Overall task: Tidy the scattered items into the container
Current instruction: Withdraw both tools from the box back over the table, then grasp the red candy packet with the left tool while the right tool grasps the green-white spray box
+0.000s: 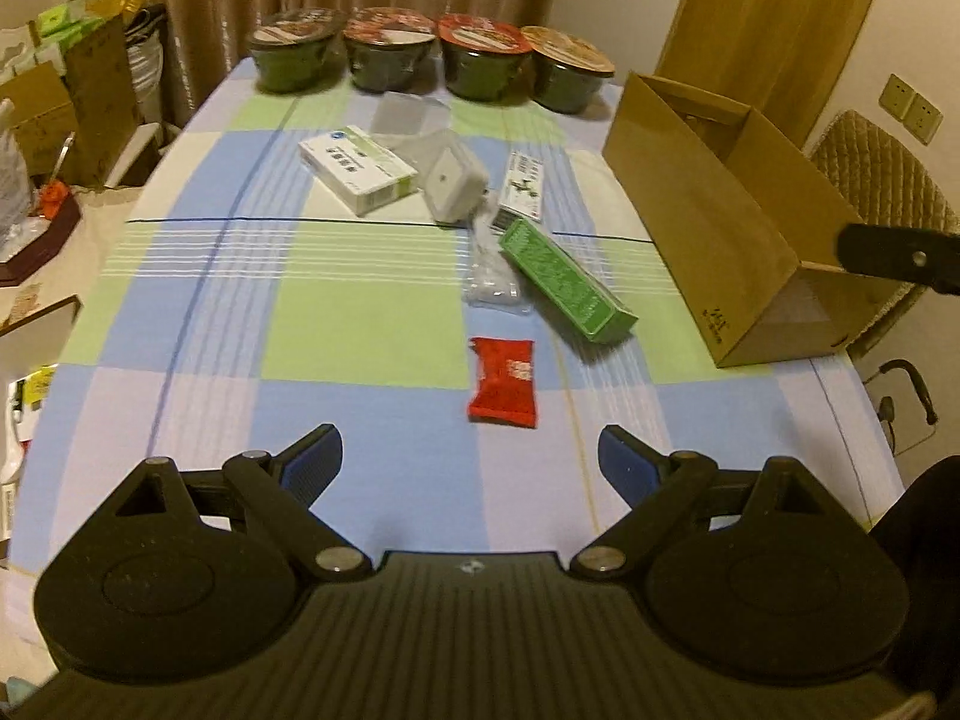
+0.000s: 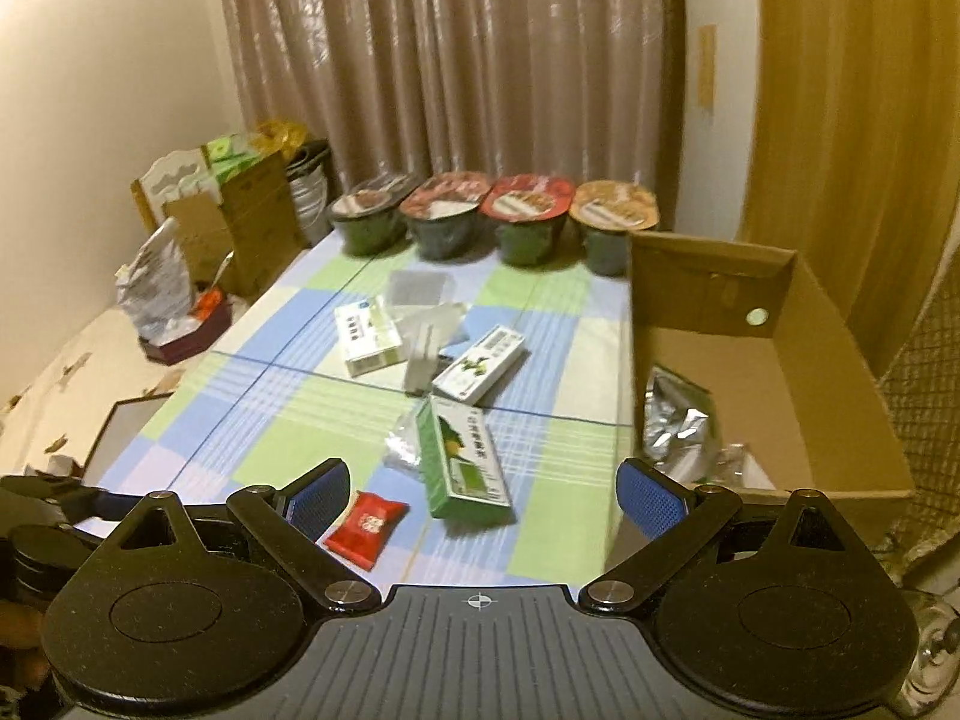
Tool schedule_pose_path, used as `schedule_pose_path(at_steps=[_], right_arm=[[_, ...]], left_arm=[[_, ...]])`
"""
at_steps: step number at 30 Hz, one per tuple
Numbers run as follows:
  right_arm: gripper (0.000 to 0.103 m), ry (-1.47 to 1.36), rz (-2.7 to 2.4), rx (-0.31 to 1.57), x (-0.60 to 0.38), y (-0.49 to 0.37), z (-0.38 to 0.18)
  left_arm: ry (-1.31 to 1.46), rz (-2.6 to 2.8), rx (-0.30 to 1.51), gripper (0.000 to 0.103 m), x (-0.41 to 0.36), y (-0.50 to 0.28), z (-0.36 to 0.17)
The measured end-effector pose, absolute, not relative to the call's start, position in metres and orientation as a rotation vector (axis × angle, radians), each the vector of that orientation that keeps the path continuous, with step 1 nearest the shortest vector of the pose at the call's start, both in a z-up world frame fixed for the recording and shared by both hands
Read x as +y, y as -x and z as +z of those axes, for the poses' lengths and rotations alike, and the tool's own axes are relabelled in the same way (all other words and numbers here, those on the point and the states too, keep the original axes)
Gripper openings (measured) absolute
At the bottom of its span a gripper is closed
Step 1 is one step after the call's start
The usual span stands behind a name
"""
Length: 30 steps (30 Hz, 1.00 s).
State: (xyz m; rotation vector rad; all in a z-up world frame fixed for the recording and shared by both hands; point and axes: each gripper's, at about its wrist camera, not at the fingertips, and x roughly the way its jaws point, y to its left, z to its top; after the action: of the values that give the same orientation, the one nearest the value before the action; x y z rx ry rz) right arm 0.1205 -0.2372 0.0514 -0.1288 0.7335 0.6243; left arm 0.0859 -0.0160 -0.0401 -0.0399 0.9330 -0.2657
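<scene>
A red packet [image 1: 503, 381] [image 2: 366, 529] lies on the checked tablecloth just ahead of my open left gripper [image 1: 471, 462]. Beyond it lie a green box [image 1: 567, 281] [image 2: 467, 463], a clear plastic bag [image 1: 492, 279], a white square box [image 1: 453, 183], a white-green box [image 1: 358, 167] [image 2: 367, 341] and a small printed box [image 1: 523, 186] [image 2: 480, 363]. The open cardboard box [image 1: 708, 210] [image 2: 780, 360] stands on the right with a silver pouch [image 2: 681, 423] inside. My right gripper [image 2: 483, 495] hangs open and empty near the cardboard box's near corner.
Four instant-noodle bowls [image 1: 432, 57] [image 2: 492, 228] line the far table edge before a curtain. A clear lid [image 1: 408, 114] lies near them. Boxes and bags [image 1: 66, 90] crowd the left. A quilted chair [image 1: 876, 174] stands behind the cardboard box.
</scene>
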Motion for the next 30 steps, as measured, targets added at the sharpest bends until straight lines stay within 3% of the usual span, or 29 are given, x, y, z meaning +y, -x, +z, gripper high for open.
schedule_pose_path(at_steps=[7,14,16,17,25,30], right_arm=[[0.100,0.201,0.674,0.785,-0.212,-0.153,0.034],[0.100,0.238,0.686,0.838,-0.192,-0.188,0.015],[0.090,0.282,0.696,0.857,-0.183,-0.196,0.009],[0.076,0.302,0.704,0.874,-0.179,-0.202,0.005],[0.076,0.364,0.750,0.961,-0.154,-0.237,-0.019],[0.076,0.413,0.765,0.999,-0.141,-0.251,-0.032]], left_arm=[[0.036,-0.283,0.946,0.087,-0.029,-0.110,-0.059],[-0.047,-0.313,0.956,0.075,-0.049,-0.135,-0.083],[-0.077,-0.315,0.954,0.074,-0.054,-0.140,-0.090],[-0.088,-0.315,0.953,0.073,-0.056,-0.142,-0.093],[-0.087,-0.322,0.941,0.069,-0.064,-0.160,-0.116],[-0.131,-0.330,0.941,0.053,-0.074,-0.169,-0.129]])
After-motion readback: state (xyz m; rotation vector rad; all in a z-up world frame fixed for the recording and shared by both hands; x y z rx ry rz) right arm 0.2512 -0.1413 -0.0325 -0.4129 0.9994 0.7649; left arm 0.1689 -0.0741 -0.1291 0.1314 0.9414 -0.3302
